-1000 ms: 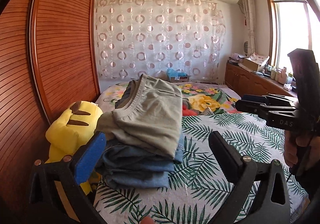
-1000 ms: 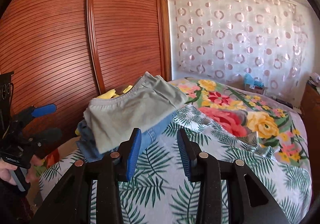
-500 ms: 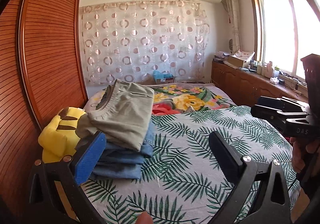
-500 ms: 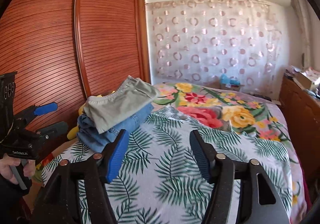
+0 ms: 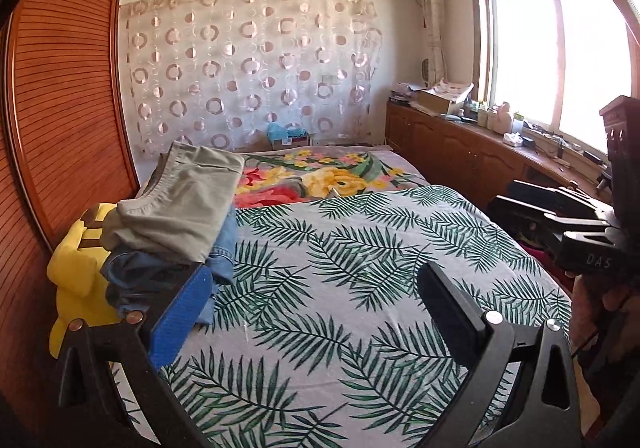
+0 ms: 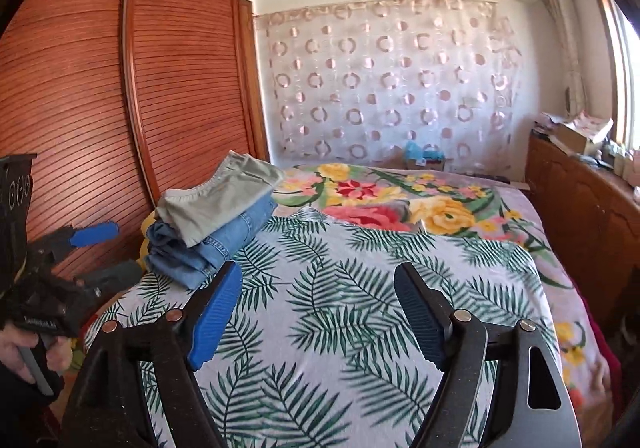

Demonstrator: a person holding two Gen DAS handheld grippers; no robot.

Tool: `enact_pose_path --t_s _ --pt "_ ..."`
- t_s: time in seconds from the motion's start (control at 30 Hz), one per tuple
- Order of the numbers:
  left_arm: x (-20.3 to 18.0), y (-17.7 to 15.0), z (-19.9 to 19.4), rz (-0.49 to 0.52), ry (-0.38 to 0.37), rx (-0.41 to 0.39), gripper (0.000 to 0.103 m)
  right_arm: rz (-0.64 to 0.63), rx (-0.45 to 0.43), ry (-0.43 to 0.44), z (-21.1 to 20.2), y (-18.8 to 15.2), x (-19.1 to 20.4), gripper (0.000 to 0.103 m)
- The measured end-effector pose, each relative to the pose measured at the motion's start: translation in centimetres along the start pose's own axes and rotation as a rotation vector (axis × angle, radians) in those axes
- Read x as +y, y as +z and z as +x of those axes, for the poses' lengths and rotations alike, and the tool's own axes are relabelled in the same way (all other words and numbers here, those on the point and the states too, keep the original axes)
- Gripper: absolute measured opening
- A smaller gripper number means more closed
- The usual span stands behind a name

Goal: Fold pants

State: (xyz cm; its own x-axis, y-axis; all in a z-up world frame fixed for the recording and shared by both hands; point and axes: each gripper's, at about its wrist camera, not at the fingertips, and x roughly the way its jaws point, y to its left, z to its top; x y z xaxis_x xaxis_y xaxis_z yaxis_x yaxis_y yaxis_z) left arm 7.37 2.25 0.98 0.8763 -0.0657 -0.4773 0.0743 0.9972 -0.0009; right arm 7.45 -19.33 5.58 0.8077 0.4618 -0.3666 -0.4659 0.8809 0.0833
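Folded grey-green pants lie on top of folded blue jeans in a stack at the left edge of the bed; the stack also shows in the right wrist view, with the grey-green pants above the jeans. My left gripper is open and empty, held above the leaf-print bedspread, to the right of the stack. My right gripper is open and empty above the same bedspread, apart from the stack.
A yellow plush toy sits between the stack and the wooden wardrobe. A floral blanket covers the far end of the bed. A wooden cabinet with clutter runs along the right under the window.
Both grippers have pulled back from the stack, which now looks smaller and farther left. The right gripper's jaws have opened wider. The stack has not moved.
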Motion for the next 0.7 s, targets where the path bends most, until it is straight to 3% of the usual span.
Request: enact_pose_path --t_s 0.27,0.4,0.53,0.7 --pt "-2.2 0.5 -0.8 0.004 -0.020 -0.006 0.102 0.026 -0.021 -0.068 -2.3 -0.6 0.2 0.080" --pt "-3.0 0.9 -1.1 0.012 -0.024 -0.014 0.102 0.041 -0.024 -0.097 -2.9 -1.1 0.5 0.089" --pt "-3.5 1.3 -1.6 0.014 -0.021 -0.023 0.102 0.055 -0.033 -0.121 -3.5 -1.4 0.8 0.090" --pt "-4.0 2.5 -3.8 0.024 0.001 -0.074 0.102 0.079 -0.073 -0.159 -5.5 -0.9 1.2 0.090"
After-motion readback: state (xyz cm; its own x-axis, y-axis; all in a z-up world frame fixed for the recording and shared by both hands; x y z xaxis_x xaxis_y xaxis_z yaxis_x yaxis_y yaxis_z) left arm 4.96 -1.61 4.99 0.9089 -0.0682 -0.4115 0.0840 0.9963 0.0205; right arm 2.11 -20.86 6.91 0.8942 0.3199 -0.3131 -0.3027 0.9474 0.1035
